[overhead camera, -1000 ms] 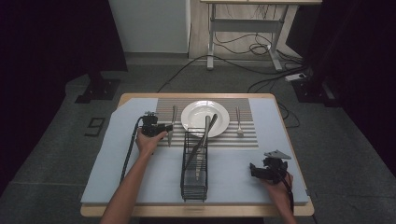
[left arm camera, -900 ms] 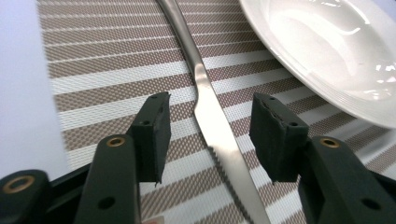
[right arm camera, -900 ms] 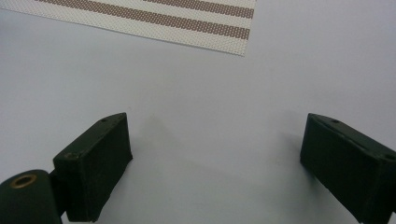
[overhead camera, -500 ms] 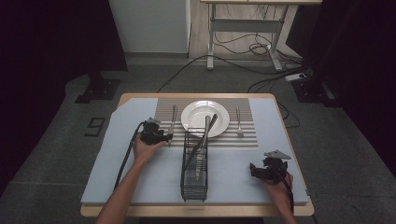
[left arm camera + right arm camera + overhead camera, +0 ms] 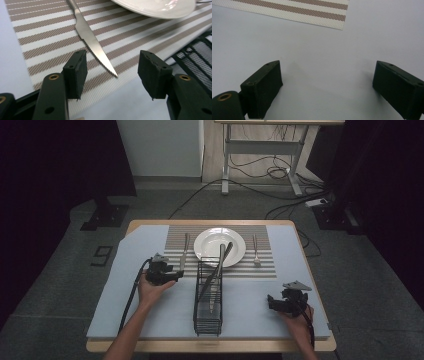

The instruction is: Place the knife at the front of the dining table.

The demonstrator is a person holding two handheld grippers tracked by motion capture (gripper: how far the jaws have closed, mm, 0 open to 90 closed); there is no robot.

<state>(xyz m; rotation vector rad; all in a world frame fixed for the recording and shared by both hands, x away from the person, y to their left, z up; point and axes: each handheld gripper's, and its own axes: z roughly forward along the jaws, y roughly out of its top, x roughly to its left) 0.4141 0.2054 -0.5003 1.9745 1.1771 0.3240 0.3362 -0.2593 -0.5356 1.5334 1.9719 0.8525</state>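
A white plate (image 5: 212, 246) rests on a striped placemat (image 5: 260, 269) at the table's far middle. A steel knife (image 5: 184, 251) lies left of the plate, a fork (image 5: 255, 251) right of it. In the left gripper view the knife (image 5: 92, 42) points its serrated tip toward the gap between my open jaws. My left gripper (image 5: 172, 276) hovers just near the knife's near end, open and empty. A black wire rack (image 5: 208, 296) stands mid-table with long utensils (image 5: 220, 262) leaning in it. My right gripper (image 5: 272, 302) rests low at the near right, open over bare blue mat (image 5: 317, 57).
The blue mat (image 5: 130, 295) covers the wooden table (image 5: 320, 346). The rack's wire edge (image 5: 197, 52) sits close to the right of my left gripper. Cables, desk legs and stands lie on the floor beyond the table.
My left gripper has drawn back toward the near side, away from the knife, and turned to point right. The right gripper has stayed put.
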